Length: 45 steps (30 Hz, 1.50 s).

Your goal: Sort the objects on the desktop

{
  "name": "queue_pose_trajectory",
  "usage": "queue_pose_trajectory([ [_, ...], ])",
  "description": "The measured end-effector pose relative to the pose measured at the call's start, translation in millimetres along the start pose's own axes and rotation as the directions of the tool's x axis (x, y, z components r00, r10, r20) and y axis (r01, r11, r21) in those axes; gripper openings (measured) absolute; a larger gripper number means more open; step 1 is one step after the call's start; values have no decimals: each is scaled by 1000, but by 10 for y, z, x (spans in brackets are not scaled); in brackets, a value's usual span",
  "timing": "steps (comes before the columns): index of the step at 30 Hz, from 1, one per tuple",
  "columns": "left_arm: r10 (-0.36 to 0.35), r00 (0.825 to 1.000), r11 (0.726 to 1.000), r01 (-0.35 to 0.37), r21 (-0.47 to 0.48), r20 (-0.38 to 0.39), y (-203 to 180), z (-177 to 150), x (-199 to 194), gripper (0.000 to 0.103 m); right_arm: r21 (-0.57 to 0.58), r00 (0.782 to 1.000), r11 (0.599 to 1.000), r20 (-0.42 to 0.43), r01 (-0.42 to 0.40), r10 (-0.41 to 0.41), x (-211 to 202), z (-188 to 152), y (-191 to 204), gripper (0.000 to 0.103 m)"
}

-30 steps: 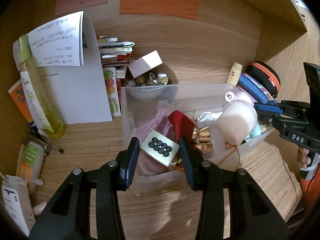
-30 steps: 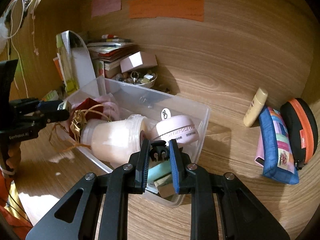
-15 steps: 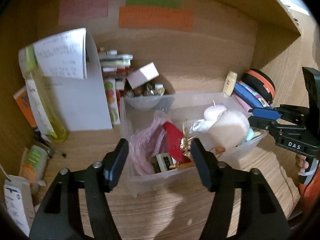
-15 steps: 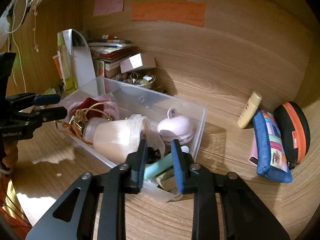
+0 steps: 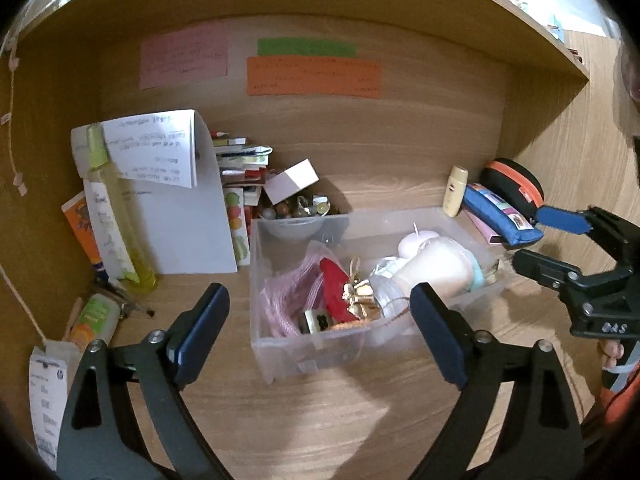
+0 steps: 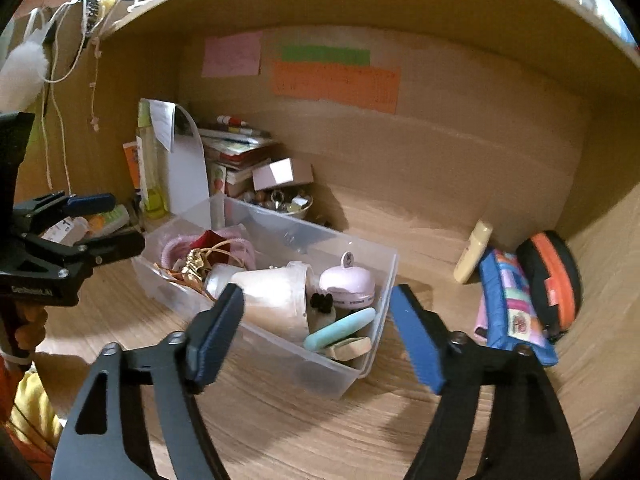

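Observation:
A clear plastic bin (image 5: 320,356) (image 6: 360,364) sits on the wooden desk. It holds a pink mesh bag (image 5: 284,300), a red pouch (image 5: 334,292), gold wrapping (image 5: 360,300), a small card with black dots (image 5: 318,320), a cream jar (image 5: 436,268) (image 6: 272,296), a pink round case (image 6: 348,284), a black hair clip (image 6: 322,304) and a teal tube (image 6: 340,328). My left gripper (image 5: 320,332) is open and empty, in front of the bin. My right gripper (image 6: 316,332) is open and empty, at the bin's right end.
A blue pencil case (image 6: 512,304), an orange-and-black pouch (image 6: 552,280) and a small cream bottle (image 6: 474,252) lie right of the bin. Behind the bin are a bowl of trinkets (image 5: 298,210), stacked books (image 5: 240,160), papers and a yellow bottle (image 5: 116,216).
Both grippers opened and pulled back from the bin. The left let go of the dotted card, the right let go of the black clip; both now lie in the bin.

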<state>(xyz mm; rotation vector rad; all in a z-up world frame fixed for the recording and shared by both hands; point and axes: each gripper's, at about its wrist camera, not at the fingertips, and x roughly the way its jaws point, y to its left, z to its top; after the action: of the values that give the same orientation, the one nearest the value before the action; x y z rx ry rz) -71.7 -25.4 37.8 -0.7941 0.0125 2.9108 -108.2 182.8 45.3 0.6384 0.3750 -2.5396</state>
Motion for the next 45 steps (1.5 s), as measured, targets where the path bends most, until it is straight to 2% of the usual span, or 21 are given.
queue_pose_trajectory([
  [2, 28, 1000, 1000, -28, -6, 5, -5, -29, -42, 93, -13, 999, 1000, 27, 21, -20, -90, -17, 54, 81],
  [8, 88, 996, 996, -88, 12, 6, -82, -151, -162, 93, 17, 997, 1000, 77, 4, -6, -328, -115, 127, 90],
  [13, 98, 995, 995, -98, 4, 31, -160, -234, -242, 93, 44, 994, 998, 102, 43, -47, -451, -225, 227, 94],
  [23, 67, 997, 996, -65, -64, 42, -183, -301, -279, 93, 118, 994, 993, 107, -4, -9, -474, -352, 237, 99],
  [26, 96, 995, 994, -93, -64, 40, -171, -312, -259, 93, 165, 996, 986, 89, -2, -12, -430, -376, 172, 100],
  [30, 82, 996, 994, -79, -78, 32, -146, -325, -248, 93, 188, 995, 982, 89, 27, -44, -419, -402, 148, 100],
  [36, 82, 996, 994, -80, -74, 30, -164, -348, -237, 93, 218, 996, 976, 87, -30, 11, -421, -407, 99, 100],
  [45, 75, 997, 994, -73, -75, 19, -177, -367, -213, 93, 227, 997, 973, 82, -34, 16, -398, -431, 92, 101],
])
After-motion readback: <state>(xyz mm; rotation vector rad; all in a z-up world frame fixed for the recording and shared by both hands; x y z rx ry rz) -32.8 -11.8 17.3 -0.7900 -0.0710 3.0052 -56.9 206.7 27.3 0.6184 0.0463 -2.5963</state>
